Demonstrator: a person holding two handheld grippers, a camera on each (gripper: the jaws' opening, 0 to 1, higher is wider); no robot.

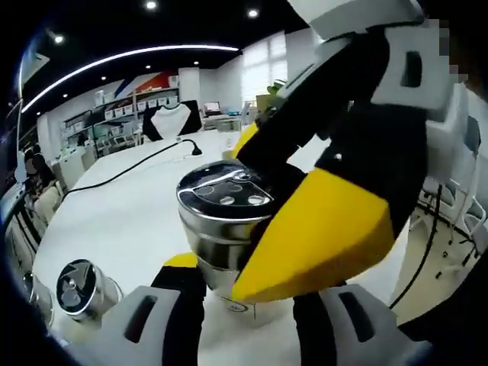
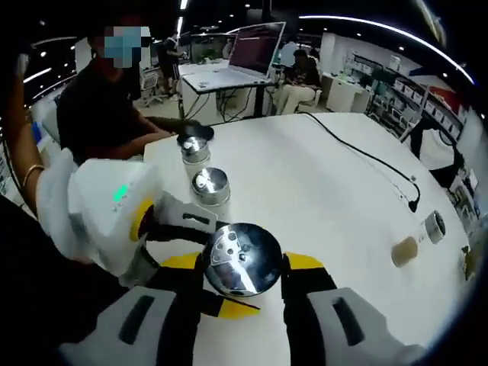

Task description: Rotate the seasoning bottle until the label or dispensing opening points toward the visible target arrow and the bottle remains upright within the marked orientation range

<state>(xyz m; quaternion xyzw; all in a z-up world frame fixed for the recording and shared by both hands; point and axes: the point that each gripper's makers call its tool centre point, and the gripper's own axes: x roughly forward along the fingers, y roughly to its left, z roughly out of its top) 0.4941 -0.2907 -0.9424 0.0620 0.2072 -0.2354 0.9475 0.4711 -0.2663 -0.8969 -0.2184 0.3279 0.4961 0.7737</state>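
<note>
The seasoning bottle [image 2: 244, 259] stands upright on the table [image 2: 320, 191], two shakers [image 2: 210, 185] beyond.

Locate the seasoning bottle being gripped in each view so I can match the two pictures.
Left gripper view: the bottle stands centre, its perforated lid facing up, with the right hand-held gripper reaching in from the upper right.
Right gripper view: the bottle sits low centre, seen from above, between the yellow pads.
Shared landmark: the black cable running across the white table.
</note>
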